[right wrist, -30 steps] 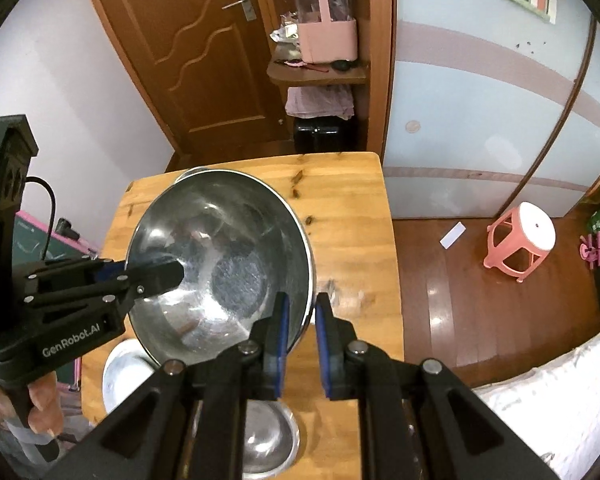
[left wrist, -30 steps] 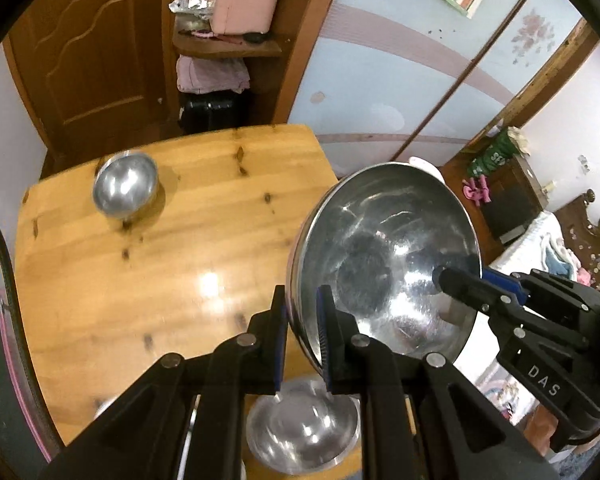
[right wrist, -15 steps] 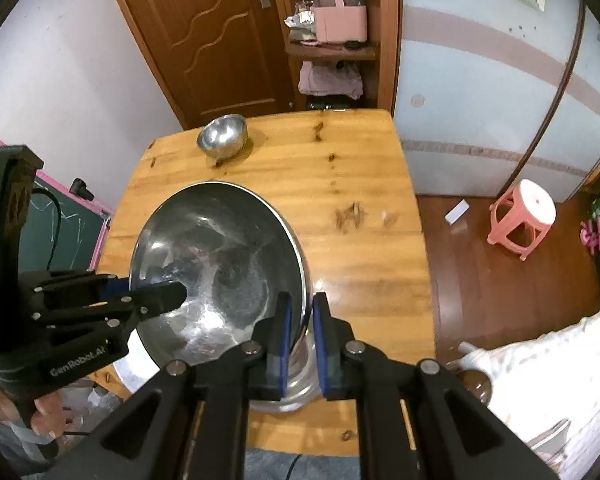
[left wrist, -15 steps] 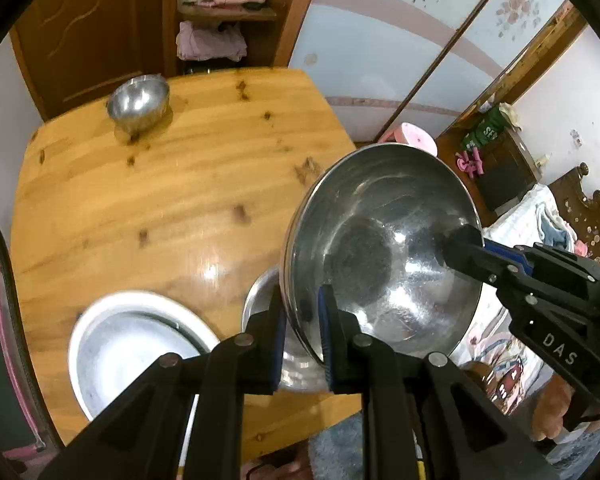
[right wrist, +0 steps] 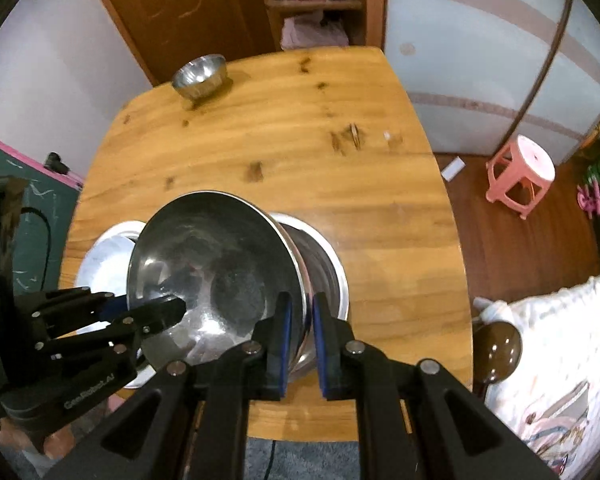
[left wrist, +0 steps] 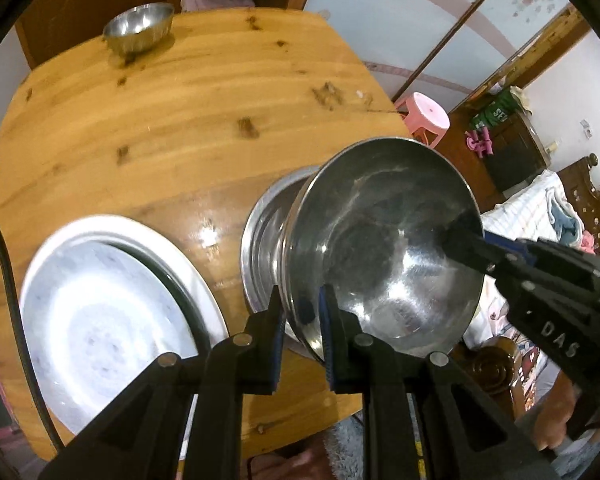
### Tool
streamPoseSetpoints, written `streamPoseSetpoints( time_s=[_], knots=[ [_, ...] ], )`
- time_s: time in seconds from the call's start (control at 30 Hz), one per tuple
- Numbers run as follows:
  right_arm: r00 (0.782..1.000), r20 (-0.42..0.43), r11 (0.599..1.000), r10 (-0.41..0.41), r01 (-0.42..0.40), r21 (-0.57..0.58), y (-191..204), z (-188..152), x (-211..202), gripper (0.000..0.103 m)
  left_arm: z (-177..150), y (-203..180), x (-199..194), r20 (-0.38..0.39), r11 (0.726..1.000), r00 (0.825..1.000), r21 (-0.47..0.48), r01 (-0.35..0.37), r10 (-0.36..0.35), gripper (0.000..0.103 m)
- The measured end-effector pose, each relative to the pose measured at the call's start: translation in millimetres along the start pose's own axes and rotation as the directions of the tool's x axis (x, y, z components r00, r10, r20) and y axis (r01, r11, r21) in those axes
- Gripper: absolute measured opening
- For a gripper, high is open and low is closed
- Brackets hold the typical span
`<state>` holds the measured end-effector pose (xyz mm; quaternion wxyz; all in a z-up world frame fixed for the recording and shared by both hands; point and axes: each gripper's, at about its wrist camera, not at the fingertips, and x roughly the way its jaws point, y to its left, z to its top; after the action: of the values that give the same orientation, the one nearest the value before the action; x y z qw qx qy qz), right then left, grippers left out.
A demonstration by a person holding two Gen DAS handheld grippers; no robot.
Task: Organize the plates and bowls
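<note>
Both pairs of jaws are pressed onto the rim of the same large steel bowl point(left wrist: 384, 248): the left gripper point(left wrist: 302, 320) pinches its near-left edge, and the right gripper point(right wrist: 300, 320) pinches the opposite edge, so the bowl hangs tilted between them above the near end of the wooden table point(left wrist: 188, 120). It sits directly over a second steel bowl point(left wrist: 266, 240) resting on the table, apparently about to be nested into it, though whether the two already touch cannot be told. By this judgement the task is partway through: a white plate point(left wrist: 100, 312) lies near the table's front-left corner with what looks like a second dish set in it, the large bowl is not yet released, and a small steel bowl point(left wrist: 138, 30) stands alone at the far end, well apart from the rest and yet to be gathered. The left wrist view shows the plate almost whole and the inside of the carried bowl; the right wrist view hides most of the plate point(right wrist: 108, 256) behind that bowl point(right wrist: 212, 272), but shows more of the lower bowl's rim point(right wrist: 332, 272), the bare right side of the table and a pink stool point(right wrist: 520, 176) on the floor beyond it.
</note>
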<state>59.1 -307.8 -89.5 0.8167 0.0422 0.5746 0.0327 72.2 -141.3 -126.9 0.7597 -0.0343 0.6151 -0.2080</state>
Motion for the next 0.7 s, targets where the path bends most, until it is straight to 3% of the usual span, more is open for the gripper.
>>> streamPoseSetpoints(
  time_s=[0.43,0.7],
  knots=[
    [0.998,-0.048,0.998,-0.031,0.034,0.052,-10,-5,41,0.011,8,7,44,-0.064,1.0,0.998,-0.02,0.001,-0.002,0.014],
    [0.997,-0.066,0.997,-0.031,0.035,0.063,-14,0,54,0.011,17,8,50,-0.043,1.0,0.999,-0.002,-0.013,0.013,0.014]
  ],
)
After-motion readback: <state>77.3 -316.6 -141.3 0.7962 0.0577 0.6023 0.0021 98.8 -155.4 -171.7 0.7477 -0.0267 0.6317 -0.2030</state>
